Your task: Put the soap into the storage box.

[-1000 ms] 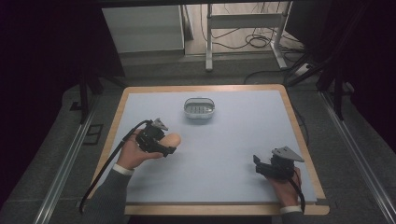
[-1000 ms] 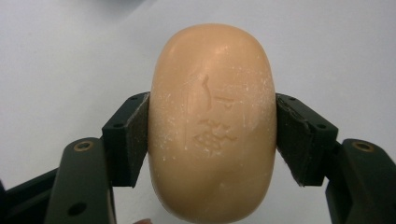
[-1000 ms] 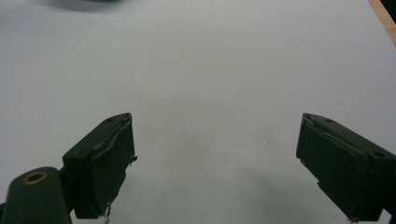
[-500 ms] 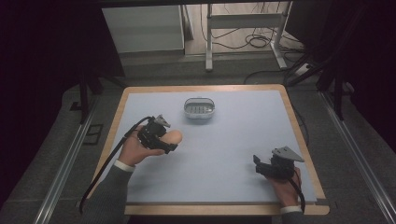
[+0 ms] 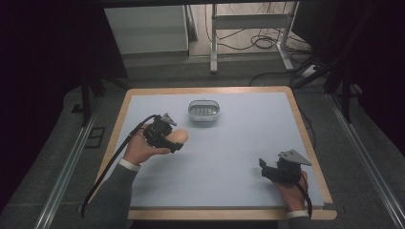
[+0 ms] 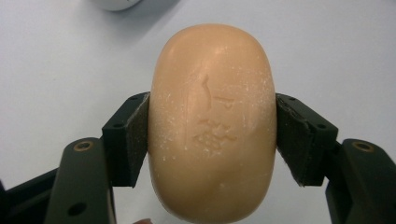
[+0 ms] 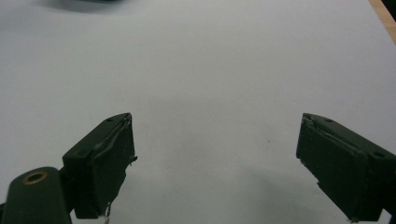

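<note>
my left claw (image 6: 212, 140) clamps a peach-coloured oval bar of soap (image 6: 212, 123) across its narrow sides, carried above the pale blue table (image 5: 229, 157), likely bound for the small white slotted soap dish (image 5: 204, 111) beyond. faint stamped emblem, dusty surface. my right claw (image 7: 215, 158) rests agape, empty.

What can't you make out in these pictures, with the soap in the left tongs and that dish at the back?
- Soap bar, left gripper view: its near end is cut off by the bottom edge; the stamped mark is too faint to read.
- Soap dish, high view: too small to tell its inside pattern.
- Right tongs, high view: the holding hand is partly hidden under them.
</note>
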A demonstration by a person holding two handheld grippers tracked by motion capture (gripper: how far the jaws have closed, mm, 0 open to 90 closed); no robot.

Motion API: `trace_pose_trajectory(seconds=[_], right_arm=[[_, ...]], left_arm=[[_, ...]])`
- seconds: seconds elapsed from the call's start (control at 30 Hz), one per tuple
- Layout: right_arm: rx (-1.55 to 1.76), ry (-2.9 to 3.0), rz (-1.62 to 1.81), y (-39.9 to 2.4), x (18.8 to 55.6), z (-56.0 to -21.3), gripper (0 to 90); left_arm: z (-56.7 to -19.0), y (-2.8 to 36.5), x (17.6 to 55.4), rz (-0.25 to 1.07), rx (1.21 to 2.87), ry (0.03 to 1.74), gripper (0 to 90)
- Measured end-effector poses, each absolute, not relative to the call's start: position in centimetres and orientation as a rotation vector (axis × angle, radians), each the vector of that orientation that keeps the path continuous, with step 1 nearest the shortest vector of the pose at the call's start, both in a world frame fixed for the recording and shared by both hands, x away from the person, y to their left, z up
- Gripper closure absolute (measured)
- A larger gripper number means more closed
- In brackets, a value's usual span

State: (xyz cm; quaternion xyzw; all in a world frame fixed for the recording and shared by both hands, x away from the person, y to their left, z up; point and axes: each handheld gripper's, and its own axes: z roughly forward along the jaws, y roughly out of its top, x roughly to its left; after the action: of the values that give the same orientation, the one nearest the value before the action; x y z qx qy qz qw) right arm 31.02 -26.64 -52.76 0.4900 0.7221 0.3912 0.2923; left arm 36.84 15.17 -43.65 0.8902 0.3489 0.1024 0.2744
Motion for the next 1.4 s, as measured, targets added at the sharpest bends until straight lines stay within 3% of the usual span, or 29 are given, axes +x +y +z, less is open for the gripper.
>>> trace_pose_trajectory(seconds=[1.4], right_arm=[[1.314,1.919,1.049,-26.7,31.0,-52.8,11.6]], left_arm=[[-42.7,14.0,41.4,0.246,2.410,0.932,32.5]])
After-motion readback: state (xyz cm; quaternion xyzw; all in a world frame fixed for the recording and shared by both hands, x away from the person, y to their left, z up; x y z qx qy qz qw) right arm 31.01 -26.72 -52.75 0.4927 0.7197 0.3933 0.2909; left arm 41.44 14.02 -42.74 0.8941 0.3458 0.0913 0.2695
